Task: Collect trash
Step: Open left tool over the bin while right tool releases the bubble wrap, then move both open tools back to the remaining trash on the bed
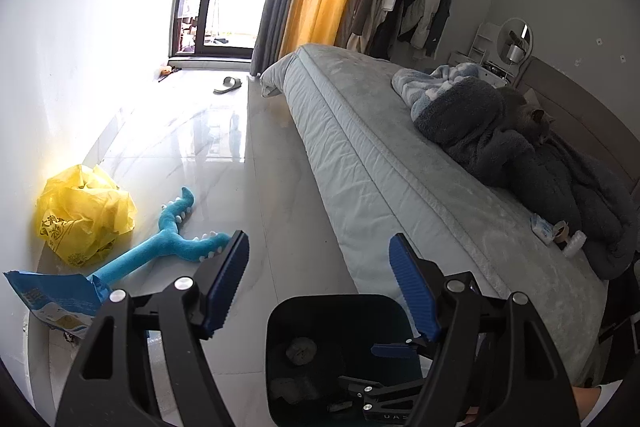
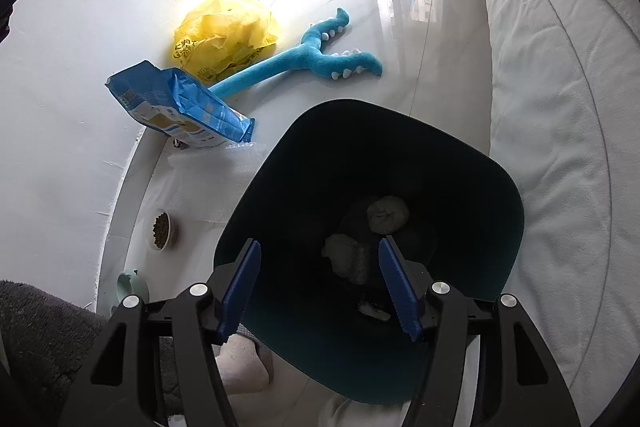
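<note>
A dark teal trash bin [image 2: 504,195] stands on the floor beside the bed. On its bottom lie crumpled grey paper wads [image 2: 388,213] and a small scrap [image 2: 374,311]. My right gripper [image 2: 320,289] points down over the bin's mouth, open, with nothing between its blue pads. In the left wrist view my left gripper [image 1: 320,283] hangs open and empty above the same bin [image 1: 280,315], and the right gripper's blue pad [image 1: 394,350] shows inside the bin's opening. A yellow plastic bag [image 2: 224,31] and a blue pet-food pouch [image 2: 180,103] lie by the wall.
A blue plush toy [image 2: 312,59], bubble wrap [image 2: 224,159] and a kibble bowl [image 2: 161,229] lie on the glossy floor left of the bin. The bed [image 1: 360,155] runs along the right, with blankets, a grey cat [image 1: 528,119] and small items [image 1: 560,231]. A slipper [image 1: 228,85] lies near the window.
</note>
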A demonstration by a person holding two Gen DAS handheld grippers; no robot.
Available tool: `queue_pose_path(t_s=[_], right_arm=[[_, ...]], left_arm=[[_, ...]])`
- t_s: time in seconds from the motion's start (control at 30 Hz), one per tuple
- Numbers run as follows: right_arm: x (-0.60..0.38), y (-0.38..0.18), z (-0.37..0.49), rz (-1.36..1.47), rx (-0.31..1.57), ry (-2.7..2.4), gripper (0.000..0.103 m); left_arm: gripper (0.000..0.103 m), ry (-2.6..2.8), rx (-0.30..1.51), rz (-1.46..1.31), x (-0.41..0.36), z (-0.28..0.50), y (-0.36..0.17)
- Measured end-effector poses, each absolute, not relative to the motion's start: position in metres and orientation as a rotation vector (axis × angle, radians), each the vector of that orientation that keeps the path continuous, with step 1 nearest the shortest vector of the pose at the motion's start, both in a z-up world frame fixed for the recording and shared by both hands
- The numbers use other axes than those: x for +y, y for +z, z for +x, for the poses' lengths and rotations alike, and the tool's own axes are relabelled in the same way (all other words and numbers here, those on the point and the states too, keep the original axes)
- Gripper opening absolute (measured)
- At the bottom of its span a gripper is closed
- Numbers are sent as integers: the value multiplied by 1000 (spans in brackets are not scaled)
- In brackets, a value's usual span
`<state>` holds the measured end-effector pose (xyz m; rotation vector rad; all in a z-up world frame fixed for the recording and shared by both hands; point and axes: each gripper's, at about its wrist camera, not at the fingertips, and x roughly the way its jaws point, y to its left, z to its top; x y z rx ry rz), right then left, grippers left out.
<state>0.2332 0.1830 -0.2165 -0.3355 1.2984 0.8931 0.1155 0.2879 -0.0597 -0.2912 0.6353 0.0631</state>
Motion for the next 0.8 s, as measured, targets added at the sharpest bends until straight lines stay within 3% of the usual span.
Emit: queue_pose_path(t_s=[0.8], right_arm=[[97, -114, 251, -207, 981, 871, 68]], left_arm=[[81, -15, 558, -205, 209, 135, -19]])
